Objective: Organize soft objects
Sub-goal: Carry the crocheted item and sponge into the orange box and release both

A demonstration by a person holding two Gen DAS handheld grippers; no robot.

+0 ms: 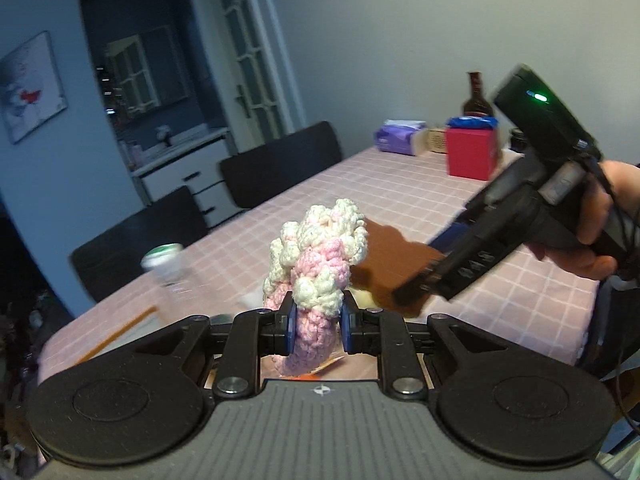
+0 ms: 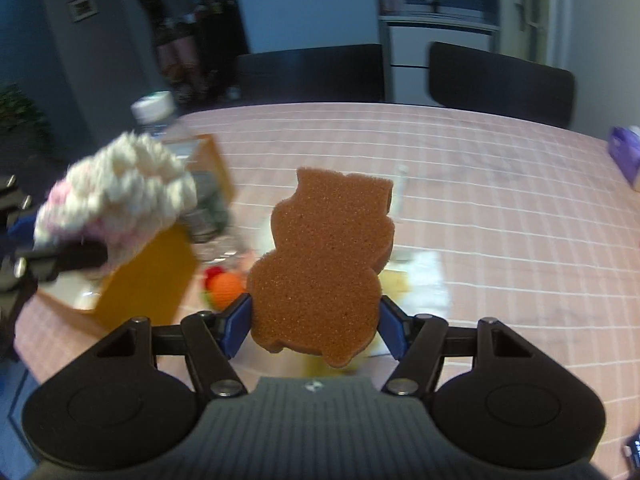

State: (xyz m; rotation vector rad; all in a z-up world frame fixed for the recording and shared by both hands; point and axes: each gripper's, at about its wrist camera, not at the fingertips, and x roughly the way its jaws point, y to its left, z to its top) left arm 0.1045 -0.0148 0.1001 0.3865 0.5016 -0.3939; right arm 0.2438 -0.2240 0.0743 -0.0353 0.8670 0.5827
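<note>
2 close wrist views, table [image 1: 400, 184] shared

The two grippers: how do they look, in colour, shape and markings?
Both are black. The left gripper and the right gripper each have blue pads on their jaws, two round discs at the sides and a grey ribbed plate with a small white emblem. Seen from the left wrist, the right one carries a black box with a green light and thin dark cables.

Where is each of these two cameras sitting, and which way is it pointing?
Left wrist: on the left gripper, looking along its fingers at the pink-and-white crochet piece it holds; a hand shows at right.
Right wrist: on the right gripper, facing the brown sponge it holds and the chairs beyond.
Shared: both objects and the checked tablecloth.
</note>
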